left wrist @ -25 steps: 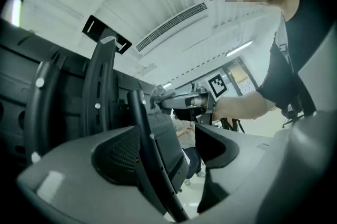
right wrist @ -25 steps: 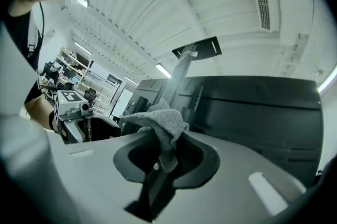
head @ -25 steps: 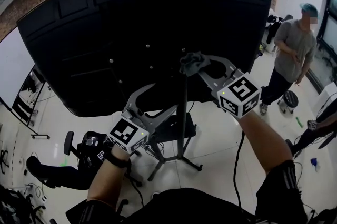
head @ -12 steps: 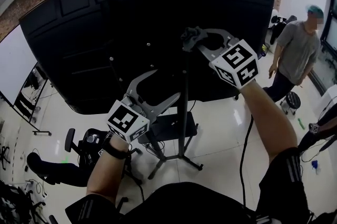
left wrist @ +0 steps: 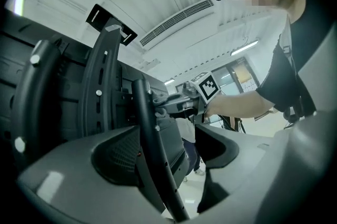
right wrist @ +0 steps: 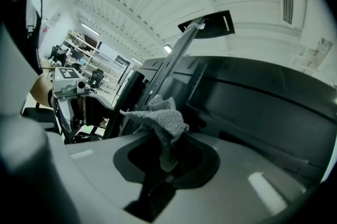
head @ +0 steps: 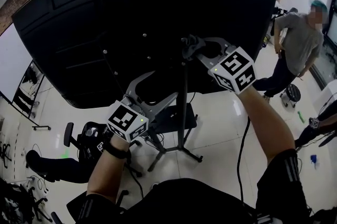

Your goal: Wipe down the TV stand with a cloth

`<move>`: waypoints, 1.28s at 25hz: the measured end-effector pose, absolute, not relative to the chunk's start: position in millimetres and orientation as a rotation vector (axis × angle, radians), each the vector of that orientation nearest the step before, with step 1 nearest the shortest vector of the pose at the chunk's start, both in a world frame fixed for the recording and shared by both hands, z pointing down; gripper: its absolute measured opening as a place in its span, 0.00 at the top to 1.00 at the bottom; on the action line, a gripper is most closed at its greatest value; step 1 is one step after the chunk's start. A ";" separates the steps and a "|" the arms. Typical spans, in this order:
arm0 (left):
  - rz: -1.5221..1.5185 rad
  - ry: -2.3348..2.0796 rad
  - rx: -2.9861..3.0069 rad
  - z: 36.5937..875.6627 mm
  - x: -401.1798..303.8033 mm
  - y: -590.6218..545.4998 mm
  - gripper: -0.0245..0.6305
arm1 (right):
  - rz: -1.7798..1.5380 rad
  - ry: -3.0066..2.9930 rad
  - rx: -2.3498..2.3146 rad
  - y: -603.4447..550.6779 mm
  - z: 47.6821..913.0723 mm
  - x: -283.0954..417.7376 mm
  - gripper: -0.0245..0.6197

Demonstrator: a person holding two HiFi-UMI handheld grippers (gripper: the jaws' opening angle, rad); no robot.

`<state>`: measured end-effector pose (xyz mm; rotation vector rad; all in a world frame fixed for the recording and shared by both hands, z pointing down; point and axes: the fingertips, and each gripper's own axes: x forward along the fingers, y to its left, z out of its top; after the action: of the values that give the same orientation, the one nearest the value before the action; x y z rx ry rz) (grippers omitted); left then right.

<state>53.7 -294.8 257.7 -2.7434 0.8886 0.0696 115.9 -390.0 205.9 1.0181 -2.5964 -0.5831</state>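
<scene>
— Two grippers to log. Left gripper (head: 162, 86) first: how wide?
— Jaws well apart. The left gripper view shows a thin dark bar (left wrist: 153, 149) with small holes running up between them, nearer the left jaw. Contact with the pad: cannot tell. Nothing clamped.
— Right gripper (head: 196, 48)?
— Closed on the cloth (right wrist: 158, 112). Grey, nubbly weave, bunched. A narrow tail is pinched down between the jaws. The loose bunch spills out past the tips.
— Cloth against what?
— The TV stand (head: 182, 136), high on its pole, at the back of the black screen (head: 95, 18). The head view puts the bunch right at the pole. The right gripper view shows it just in front of the pole, one corner reaching left. Touching or just short: not clear.
— Axis of the stand?
— The pole is upright and thin, long axis vertical. Splayed feet (head: 192, 154) rest on the pale floor (head: 221, 128). The top end is lost behind the screen. A small dark shelf (head: 171, 122) sits low on the pole.
— Grippers relative to each other?
— The right one is higher, at the pole, tips toward the screen back. The left one is lower and left of the pole, also aimed at the screen back. They are well apart.
— Anything else?
— One person (head: 300, 41) stands far right, well clear of the stand.
</scene>
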 end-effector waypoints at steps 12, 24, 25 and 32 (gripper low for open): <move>-0.009 0.902 -2.855 319.7 51.0 -295.4 0.43 | -0.385 -2.598 0.959 -383.1 299.6 109.1 0.84; -0.121 0.930 -2.938 386.6 50.0 -297.4 0.43 | -0.224 -2.553 1.009 -382.9 375.4 104.3 0.81; -0.128 0.934 -2.946 393.4 50.2 -299.7 0.42 | -0.222 -2.547 1.013 -384.3 382.1 104.5 0.81; -0.219 0.951 -3.023 453.1 50.6 -300.4 0.43 | -0.101 -2.505 1.017 -378.1 446.5 101.4 0.81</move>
<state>50.6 -300.4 453.1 -3.0234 0.9510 -0.2187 101.4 -378.1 446.5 1.0171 -2.5047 -0.1013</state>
